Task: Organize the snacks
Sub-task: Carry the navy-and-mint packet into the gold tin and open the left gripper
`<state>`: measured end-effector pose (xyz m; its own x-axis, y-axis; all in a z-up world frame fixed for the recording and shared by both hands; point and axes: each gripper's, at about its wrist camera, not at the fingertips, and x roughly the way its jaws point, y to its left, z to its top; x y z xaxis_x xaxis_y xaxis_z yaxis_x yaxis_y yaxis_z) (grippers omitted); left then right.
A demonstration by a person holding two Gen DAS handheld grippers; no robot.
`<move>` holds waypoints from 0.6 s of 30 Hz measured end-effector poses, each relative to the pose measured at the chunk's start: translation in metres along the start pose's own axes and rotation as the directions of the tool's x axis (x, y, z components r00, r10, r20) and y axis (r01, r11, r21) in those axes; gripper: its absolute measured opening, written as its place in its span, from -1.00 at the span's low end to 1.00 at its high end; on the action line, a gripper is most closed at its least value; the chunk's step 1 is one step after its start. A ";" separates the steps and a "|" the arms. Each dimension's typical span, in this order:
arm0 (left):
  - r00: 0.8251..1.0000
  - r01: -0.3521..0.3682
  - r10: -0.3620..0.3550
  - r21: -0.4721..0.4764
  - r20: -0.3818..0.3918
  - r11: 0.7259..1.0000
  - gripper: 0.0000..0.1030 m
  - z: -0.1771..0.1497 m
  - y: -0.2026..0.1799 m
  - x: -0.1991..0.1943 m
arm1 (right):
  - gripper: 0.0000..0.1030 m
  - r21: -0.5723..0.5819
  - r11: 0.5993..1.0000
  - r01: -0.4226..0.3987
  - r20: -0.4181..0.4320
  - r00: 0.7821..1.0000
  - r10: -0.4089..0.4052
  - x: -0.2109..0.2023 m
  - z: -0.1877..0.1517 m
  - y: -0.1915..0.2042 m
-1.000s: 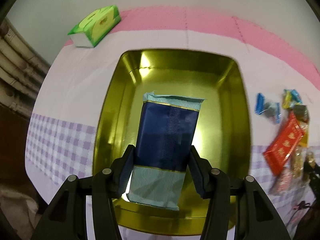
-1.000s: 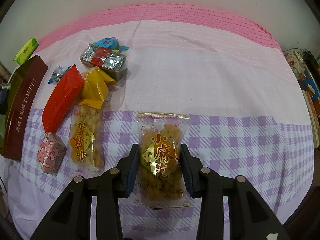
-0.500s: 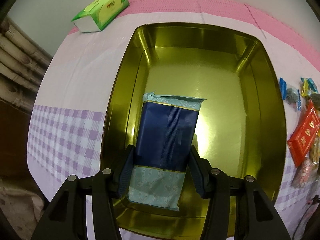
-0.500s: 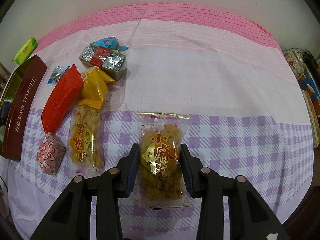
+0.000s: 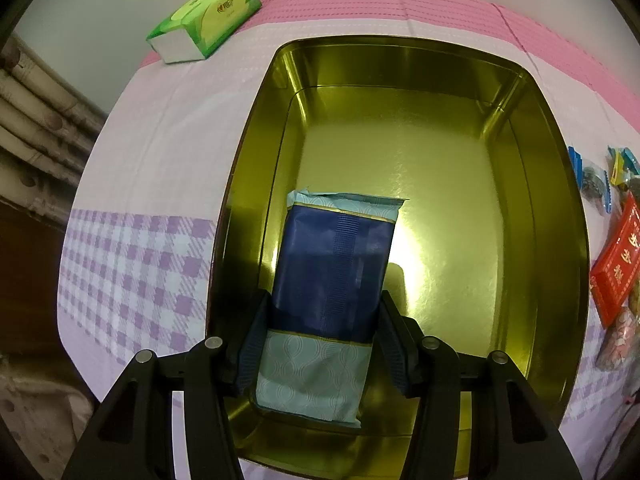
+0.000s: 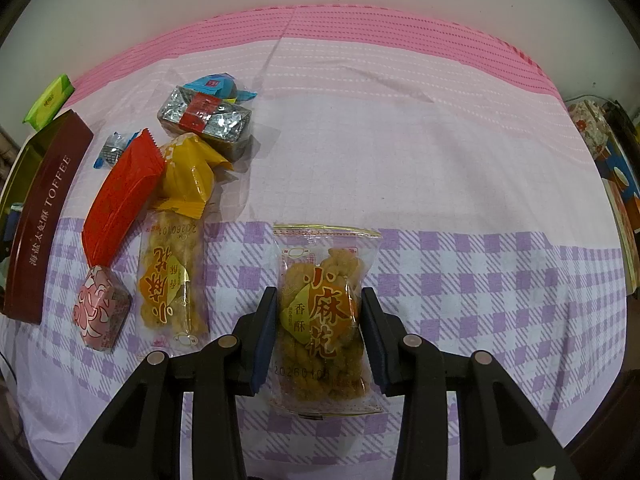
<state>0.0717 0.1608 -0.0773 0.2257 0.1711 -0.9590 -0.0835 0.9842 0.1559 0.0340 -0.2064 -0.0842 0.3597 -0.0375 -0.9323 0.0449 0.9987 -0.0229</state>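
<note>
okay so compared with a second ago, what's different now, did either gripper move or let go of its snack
The left gripper has carried the blue packet forward and down over the gold tin, which now fills its view; the green tissue pack has slid toward the upper edge. The packet is still clamped, not released. The right gripper has not visibly moved and still holds the fried twist packet over the checked cloth.

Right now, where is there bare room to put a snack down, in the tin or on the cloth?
The gold rectangular tin has bare floor beyond and right of the navy-and-teal packet. The checked cloth is bare right of the clear fried-twist packet. It is crowded left of it, around the red flat packet.
</note>
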 end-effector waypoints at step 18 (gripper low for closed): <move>1.000 -0.004 0.004 -0.001 0.009 1.000 0.04 -0.002 0.006 0.000 | -0.26 0.000 1.000 0.002 -0.003 1.000 -0.002 -0.001 0.000 0.001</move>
<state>0.0693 0.1663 -0.0771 0.2338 0.1758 -0.9563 -0.0856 0.9834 0.1599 0.0338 -0.2051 -0.0834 0.3571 -0.0392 -0.9332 0.0452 0.9987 -0.0247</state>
